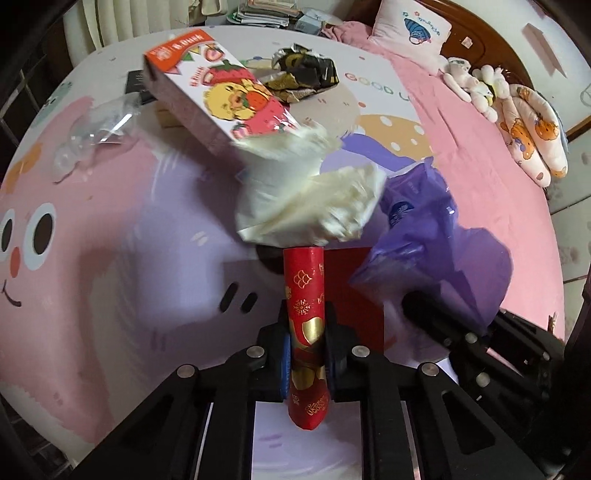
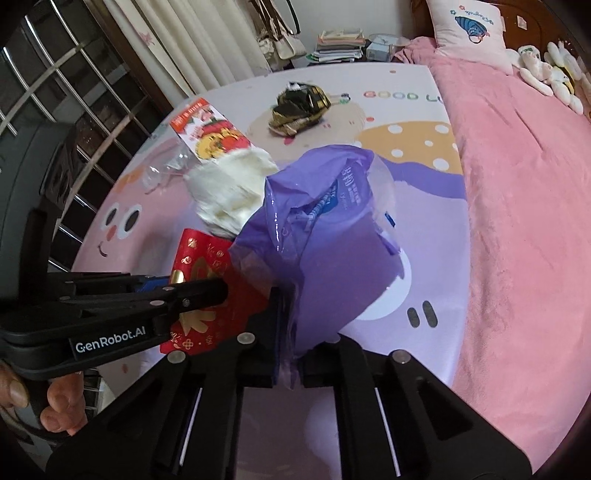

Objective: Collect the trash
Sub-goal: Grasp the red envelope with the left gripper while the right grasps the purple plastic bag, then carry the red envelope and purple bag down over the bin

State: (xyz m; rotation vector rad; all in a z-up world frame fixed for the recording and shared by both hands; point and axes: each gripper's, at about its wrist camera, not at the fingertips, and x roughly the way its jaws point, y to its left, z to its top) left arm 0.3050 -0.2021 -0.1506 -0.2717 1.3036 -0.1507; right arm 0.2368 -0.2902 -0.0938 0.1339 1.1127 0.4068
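My left gripper (image 1: 308, 343) is shut on a red envelope (image 1: 304, 295) with gold print, which stands on edge between the pads. Just beyond the envelope's far end is a blurred, crumpled white tissue (image 1: 306, 199). My right gripper (image 2: 291, 354) is shut on a fold of a purple plastic bag (image 2: 325, 236), which billows up in front of it. In the right wrist view the left gripper (image 2: 207, 291) and red envelope (image 2: 207, 266) sit close to the bag's left side. A strawberry-print box (image 1: 214, 96), a black-and-gold wrapper (image 1: 303, 74) and clear plastic (image 1: 88, 133) lie farther off on the bed.
Everything rests on a cartoon-print bed sheet (image 1: 110, 240). A pink blanket (image 2: 517, 221), a pillow (image 2: 469, 29) and soft toys (image 1: 480, 85) lie to the right. Stacked books (image 2: 336, 44) and a curtain (image 2: 184, 40) are beyond the bed. A hand (image 2: 55, 402) holds the left gripper's handle.
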